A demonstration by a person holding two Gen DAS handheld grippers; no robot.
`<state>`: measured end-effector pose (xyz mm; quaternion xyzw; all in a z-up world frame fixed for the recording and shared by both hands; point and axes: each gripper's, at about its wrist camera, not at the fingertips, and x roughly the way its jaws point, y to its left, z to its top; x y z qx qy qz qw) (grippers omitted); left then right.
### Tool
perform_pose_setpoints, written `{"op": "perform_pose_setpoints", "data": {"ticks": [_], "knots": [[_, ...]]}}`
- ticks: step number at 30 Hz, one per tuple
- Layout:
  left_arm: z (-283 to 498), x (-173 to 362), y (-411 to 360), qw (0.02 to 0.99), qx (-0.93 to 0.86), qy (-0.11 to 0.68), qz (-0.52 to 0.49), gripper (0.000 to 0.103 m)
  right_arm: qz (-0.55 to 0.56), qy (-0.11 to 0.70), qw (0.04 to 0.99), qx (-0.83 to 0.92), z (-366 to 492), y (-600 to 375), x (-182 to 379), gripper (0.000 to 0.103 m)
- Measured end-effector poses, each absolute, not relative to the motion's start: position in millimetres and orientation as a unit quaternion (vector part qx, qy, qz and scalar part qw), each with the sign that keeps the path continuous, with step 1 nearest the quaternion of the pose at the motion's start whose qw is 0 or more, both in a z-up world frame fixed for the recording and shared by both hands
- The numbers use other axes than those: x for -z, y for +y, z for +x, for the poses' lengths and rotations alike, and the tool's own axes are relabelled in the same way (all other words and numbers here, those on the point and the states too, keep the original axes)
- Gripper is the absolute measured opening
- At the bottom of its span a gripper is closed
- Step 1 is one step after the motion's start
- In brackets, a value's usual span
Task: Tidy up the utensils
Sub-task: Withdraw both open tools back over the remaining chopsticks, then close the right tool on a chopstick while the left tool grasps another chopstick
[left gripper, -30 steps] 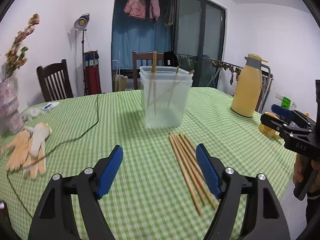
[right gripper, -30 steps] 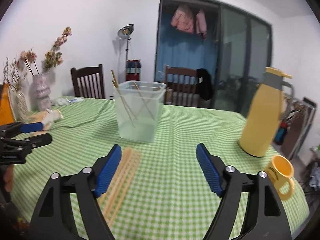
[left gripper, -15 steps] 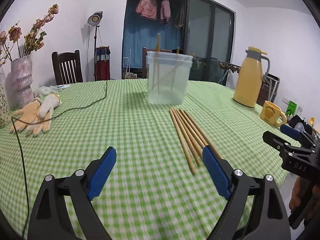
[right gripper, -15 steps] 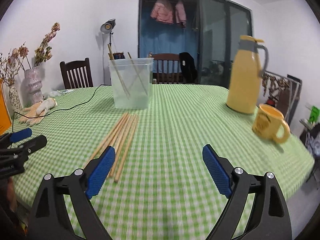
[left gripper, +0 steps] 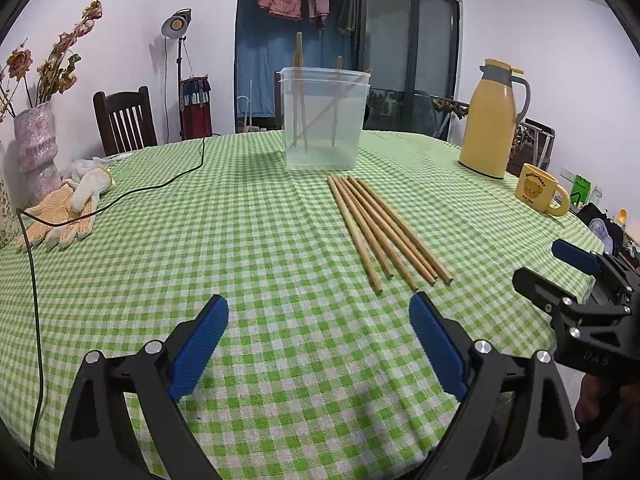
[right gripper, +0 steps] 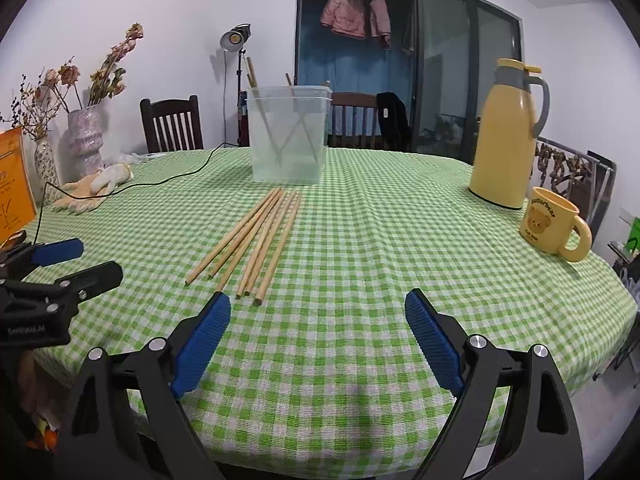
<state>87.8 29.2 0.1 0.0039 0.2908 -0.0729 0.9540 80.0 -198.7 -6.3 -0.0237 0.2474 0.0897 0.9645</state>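
Several wooden chopsticks [left gripper: 384,228] lie side by side on the green checked tablecloth, also in the right wrist view [right gripper: 256,240]. Behind them stands a clear plastic container [left gripper: 324,118] [right gripper: 289,134] holding a few upright chopsticks. My left gripper [left gripper: 320,312] is open and empty above the near table, short of the chopsticks' near ends. My right gripper [right gripper: 318,308] is open and empty, just right of the chopsticks' near ends. Each gripper shows at the edge of the other's view.
A yellow thermos [left gripper: 494,120] [right gripper: 508,136] and yellow mug [left gripper: 540,194] [right gripper: 554,224] stand at the right. Work gloves [left gripper: 66,210] and a black cable [left gripper: 120,200] lie at the left, by vases [right gripper: 82,138] and chairs [left gripper: 124,120].
Both grippers have pulled back from the container toward the near table edge. The container now appears farther away and the loose chopsticks lie ahead of the fingers. Both stay open.
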Motion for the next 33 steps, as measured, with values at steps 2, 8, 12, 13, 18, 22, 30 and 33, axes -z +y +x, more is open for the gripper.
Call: {"op": "perform_pose_setpoints", "data": {"ticks": [2,8,12,13,18,22,30,33], "knots": [[91,-1,31,0.954,0.071,0.293,0.002,0.089,-0.023,0.249,0.964,-0.092,81,-198,6,0.085],[101,3,32,0.950,0.070,0.304,0.002,0.089,-0.031,0.258,0.960,-0.101,88,-193,8,0.083],[109,4,32,0.948,0.067,0.312,0.008,0.089,-0.035,0.268,0.956,-0.112,96,-187,9,0.077],[112,3,34,0.947,0.066,0.314,0.004,0.089,-0.035,0.270,0.956,-0.113,97,-186,10,0.075],[135,-7,40,0.947,0.057,0.318,-0.007,0.089,-0.028,0.285,0.951,-0.117,114,-181,7,0.071],[164,-14,38,0.942,0.062,0.331,-0.010,0.089,-0.014,0.316,0.941,-0.119,142,-177,3,0.052],[188,2,4,0.914,0.112,0.389,0.032,0.076,-0.028,0.370,0.918,-0.143,162,-165,20,0.032],[185,10,-7,0.899,0.143,0.410,0.054,0.060,-0.034,0.381,0.912,-0.150,159,-160,23,0.032]]}}
